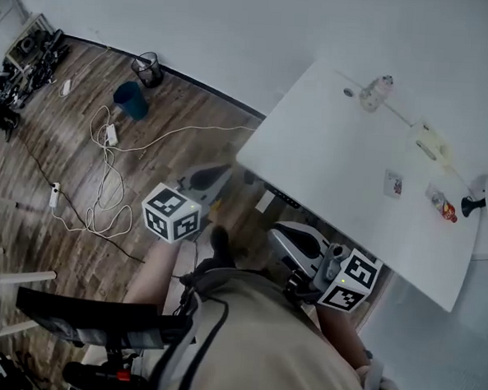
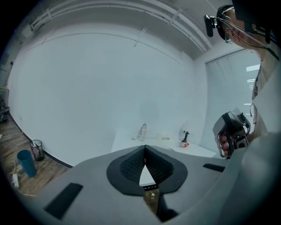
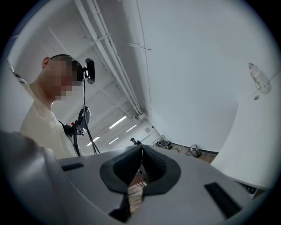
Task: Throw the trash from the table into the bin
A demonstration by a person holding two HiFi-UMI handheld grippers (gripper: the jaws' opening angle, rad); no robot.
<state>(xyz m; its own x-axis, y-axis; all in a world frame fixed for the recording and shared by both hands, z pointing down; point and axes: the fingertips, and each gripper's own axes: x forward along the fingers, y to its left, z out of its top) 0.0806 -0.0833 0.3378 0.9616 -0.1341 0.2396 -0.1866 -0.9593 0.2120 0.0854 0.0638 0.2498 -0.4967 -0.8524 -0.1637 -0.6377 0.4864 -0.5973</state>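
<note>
Beige shirt (image 1: 259, 348) of the person is recorded nearest the lens in the head view, across the lower edge. Just above it, the left gripper (image 1: 208, 178) and the right gripper (image 1: 287, 234) are held over the wooden floor (image 1: 51, 244), beside the near edge of the white tabletop (image 1: 328, 162). Neither is touching anything on it.

Four pieces of trash are noted on the tabletop:
- a clear bottle (image 1: 375, 93) near the far corner
- a pale packet (image 1: 428, 144)
- a small wrapper (image 1: 393, 183)
- a red-and-clear wrapper (image 1: 443, 208), beside a black object (image 1: 473, 204) at the edge

A blue bin (image 1: 132, 99) and a black mesh bin (image 1: 147, 67) are set on the floor near the wall, well apart from the tabletop. White cables (image 1: 105, 181) are looped close by.

Left gripper view: the jaws are pressed together at the tips and nothing is held. Only a sliver of tabletop is seen through the gap beneath. The bottle is seen upright beyond them, with the red-and-clear wrapper to its right and both bins low at left. A hand (image 2: 225, 143) is seen on the right gripper's handle.

Right gripper view: the jaws are likewise closed and empty, and floor is seen through the gap. The bottle is seen at upper right on the tabletop.
</note>
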